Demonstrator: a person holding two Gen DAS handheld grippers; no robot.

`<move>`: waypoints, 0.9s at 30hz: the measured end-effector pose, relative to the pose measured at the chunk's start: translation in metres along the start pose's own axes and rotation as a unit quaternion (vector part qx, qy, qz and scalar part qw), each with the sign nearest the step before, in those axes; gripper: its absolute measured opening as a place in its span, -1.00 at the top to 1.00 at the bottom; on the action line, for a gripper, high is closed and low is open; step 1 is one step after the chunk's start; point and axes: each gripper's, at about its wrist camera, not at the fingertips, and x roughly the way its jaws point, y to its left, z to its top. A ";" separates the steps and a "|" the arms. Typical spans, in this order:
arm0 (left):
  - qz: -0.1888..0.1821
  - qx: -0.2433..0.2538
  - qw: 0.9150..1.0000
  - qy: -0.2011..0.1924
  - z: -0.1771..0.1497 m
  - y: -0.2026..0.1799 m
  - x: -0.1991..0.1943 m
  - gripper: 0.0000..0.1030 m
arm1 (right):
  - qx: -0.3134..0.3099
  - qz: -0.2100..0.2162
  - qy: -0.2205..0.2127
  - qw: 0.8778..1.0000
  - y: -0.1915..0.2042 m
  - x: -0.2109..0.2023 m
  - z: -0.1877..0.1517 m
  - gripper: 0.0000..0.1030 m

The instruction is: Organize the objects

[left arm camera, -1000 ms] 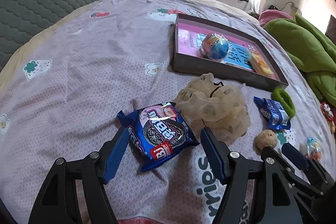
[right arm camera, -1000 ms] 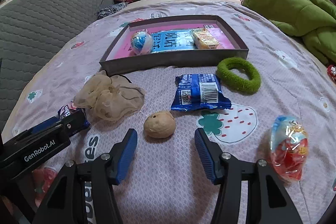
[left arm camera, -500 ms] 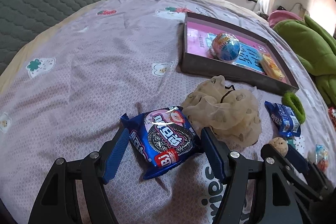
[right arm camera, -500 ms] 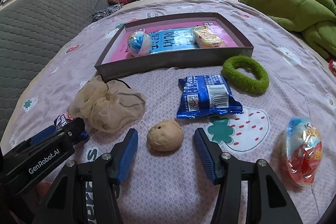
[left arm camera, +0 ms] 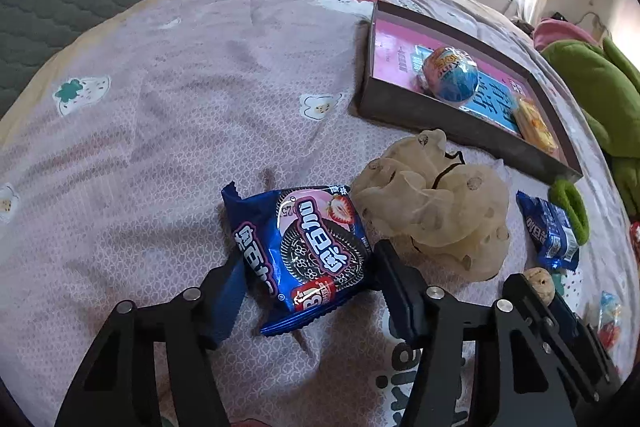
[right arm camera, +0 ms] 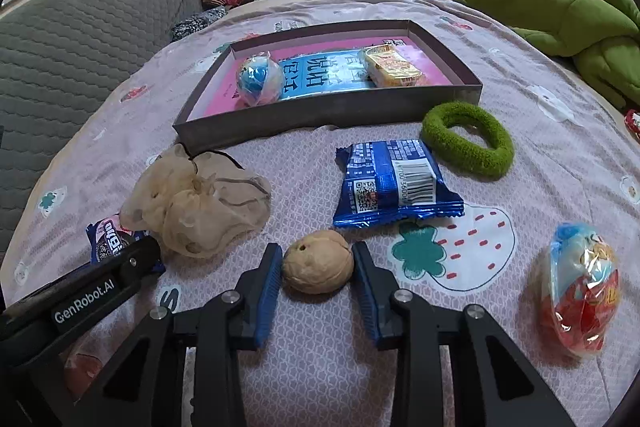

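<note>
R gripper [right arm camera: 316, 275] clamps walnut [right arm camera: 318, 267]; L gripper [left arm camera: 306, 283] prob. pinching cookie pack [left arm camera: 304, 247] edges.

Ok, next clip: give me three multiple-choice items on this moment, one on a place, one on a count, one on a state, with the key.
1. Where does the green hair tie lie?
A. on the bedspread, outside the tray's front right corner
B. inside the tray
C. under the walnut

2. How many things lie in the tray?
A. none
B. two
C. five

3. How does the right gripper stand to the walnut?
A. shut well above it
B. one finger on each side of it, closed in on it
C. far off to one side

Key: 1 A, the tie lies on the cloth before the tray wall. 2 B, only the wrapped ball and the yellow snack pack lie on the printed tray floor. 3 B, the blue pads flank the walnut closely.
</note>
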 end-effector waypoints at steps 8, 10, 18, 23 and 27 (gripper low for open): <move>-0.003 0.014 1.000 -0.010 -0.005 0.003 -0.009 -0.12 | -0.003 0.012 -0.004 1.000 -0.001 -0.007 -0.003 0.30; -0.002 0.020 1.000 -0.014 -0.008 0.003 -0.013 -0.12 | -0.005 0.014 -0.006 1.000 0.000 -0.009 -0.005 0.30; -0.001 0.049 0.998 -0.027 -0.023 0.000 -0.027 -0.11 | -0.016 0.021 -0.004 1.000 0.000 -0.020 -0.010 0.30; 0.000 0.067 0.997 -0.039 -0.034 -0.005 -0.038 -0.11 | -0.024 0.021 -0.006 0.999 -0.004 -0.030 -0.013 0.30; 0.001 0.075 0.996 -0.045 -0.039 -0.010 -0.046 -0.11 | -0.034 0.018 -0.012 0.999 -0.006 -0.040 -0.014 0.31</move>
